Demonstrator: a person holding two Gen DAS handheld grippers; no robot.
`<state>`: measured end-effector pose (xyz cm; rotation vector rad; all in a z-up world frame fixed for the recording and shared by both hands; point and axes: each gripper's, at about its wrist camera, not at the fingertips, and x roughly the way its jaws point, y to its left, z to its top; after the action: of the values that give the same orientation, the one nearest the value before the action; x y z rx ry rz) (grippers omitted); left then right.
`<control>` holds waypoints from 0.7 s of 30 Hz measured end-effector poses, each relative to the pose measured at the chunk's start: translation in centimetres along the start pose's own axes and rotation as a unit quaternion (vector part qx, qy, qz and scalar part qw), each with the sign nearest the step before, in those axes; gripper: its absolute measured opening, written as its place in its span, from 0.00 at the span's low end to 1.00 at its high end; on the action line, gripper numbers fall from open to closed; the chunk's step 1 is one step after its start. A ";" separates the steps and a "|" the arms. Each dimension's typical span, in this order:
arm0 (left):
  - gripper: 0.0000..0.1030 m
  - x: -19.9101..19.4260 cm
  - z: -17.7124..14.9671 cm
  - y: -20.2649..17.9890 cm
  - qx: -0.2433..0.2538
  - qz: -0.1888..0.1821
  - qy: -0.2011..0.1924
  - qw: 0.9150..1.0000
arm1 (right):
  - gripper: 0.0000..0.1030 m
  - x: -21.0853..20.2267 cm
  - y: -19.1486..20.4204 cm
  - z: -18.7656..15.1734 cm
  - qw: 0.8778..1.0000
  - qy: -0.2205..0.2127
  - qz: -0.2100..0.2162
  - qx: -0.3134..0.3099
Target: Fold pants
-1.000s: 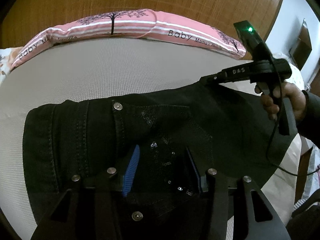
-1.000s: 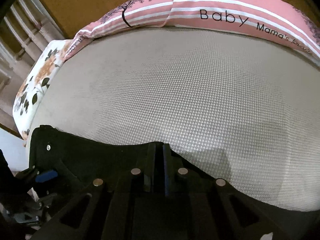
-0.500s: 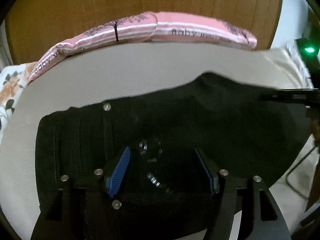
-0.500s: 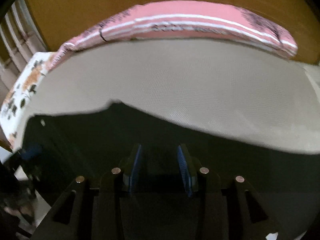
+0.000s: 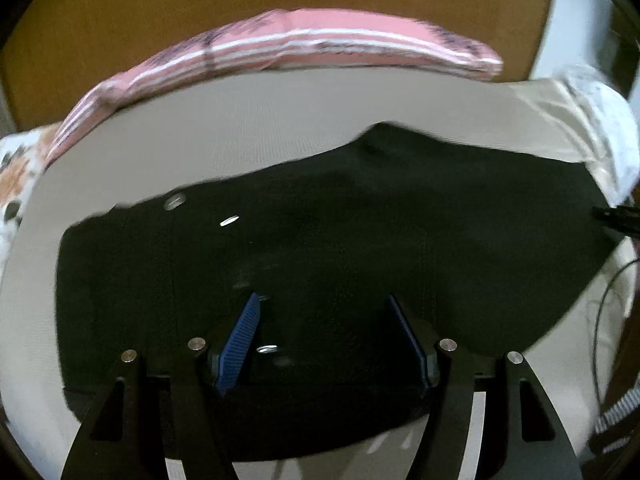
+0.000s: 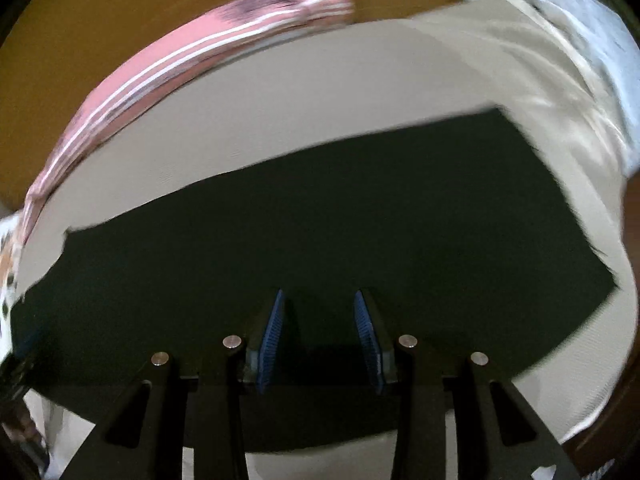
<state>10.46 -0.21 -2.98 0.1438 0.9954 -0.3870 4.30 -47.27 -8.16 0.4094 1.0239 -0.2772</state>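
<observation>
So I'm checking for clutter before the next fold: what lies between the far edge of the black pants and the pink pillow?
Only bare beige mattress cover lies between the black pants and the pink pillow; both wrist views show it.

we see black pants (image 6: 340, 216) flat on beige bed (image 6: 280, 112), our right gripper (image 6: 320, 320) fingers (image 6: 272, 332) apart above them, pink pillow (image 6: 180, 60) behind

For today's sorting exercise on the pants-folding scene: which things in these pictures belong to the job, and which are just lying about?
Belongs to the job:
- black pants, spread on the bed
- left gripper, fingers open over the pants
- right gripper, fingers open over the pants

Just lying about:
- pink striped pillow
- beige mattress cover
- flowered cloth
- wooden headboard
</observation>
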 end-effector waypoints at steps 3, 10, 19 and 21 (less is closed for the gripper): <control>0.65 0.1 0.8 -3.4 0.039 -0.012 -0.007 0.999 | 0.35 -1.5 -3.4 0.2 0.999 -0.015 -0.017 0.033; 0.65 1.3 2.8 -11.4 0.096 -0.073 -0.008 0.993 | 0.35 -4.9 -11.5 -2.1 0.989 -0.037 0.012 0.139; 0.65 3.7 3.5 -18.7 0.148 -0.108 0.023 0.983 | 0.35 -4.8 -17.8 -4.1 0.961 -0.049 0.081 0.261; 0.65 4.1 3.3 -19.3 0.153 -0.107 0.031 0.982 | 0.35 -4.4 -18.4 -3.9 0.958 -0.051 0.089 0.268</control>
<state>7.62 -20.02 -3.53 0.3294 1.0118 -0.7375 -8.35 -61.76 -9.80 0.9626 0.7941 -0.4103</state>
